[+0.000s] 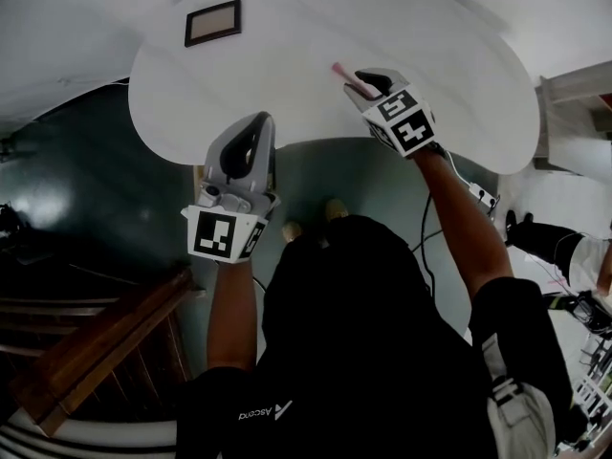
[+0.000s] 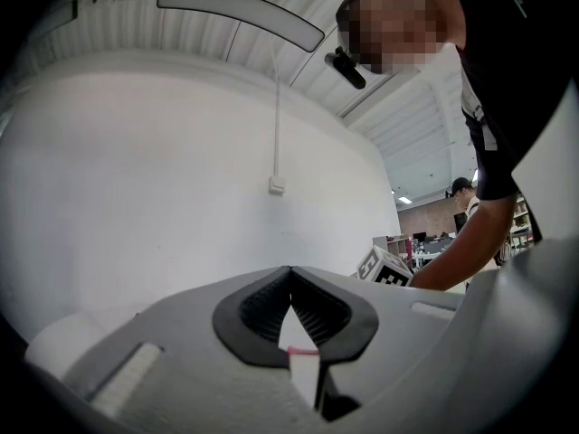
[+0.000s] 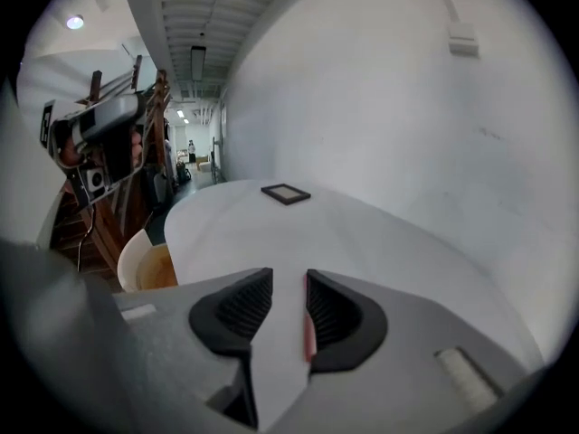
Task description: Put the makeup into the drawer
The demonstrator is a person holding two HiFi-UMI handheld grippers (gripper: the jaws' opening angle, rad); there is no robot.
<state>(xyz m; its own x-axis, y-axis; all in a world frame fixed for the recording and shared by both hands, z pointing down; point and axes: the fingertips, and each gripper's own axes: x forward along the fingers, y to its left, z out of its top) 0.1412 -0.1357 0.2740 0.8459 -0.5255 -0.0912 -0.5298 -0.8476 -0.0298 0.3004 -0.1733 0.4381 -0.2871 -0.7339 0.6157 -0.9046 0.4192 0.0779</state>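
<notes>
the pink makeup stick (image 1: 341, 73) lies on the white bench (image 1: 287, 60) at the right gripper's (image 1: 363, 82) spread jaws; centre it between the pads before closing. the left gripper (image 1: 260, 122) is clenched.

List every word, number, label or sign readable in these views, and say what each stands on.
"Ascend": small white print on the person's black shirt, seen reversed, so the reading is tentative.
Left marker cube and right marker cube: square black-and-white patterns only, no letters.
Dark framed item on the white table: too small to read.
Nothing else is legible in any view.
</notes>
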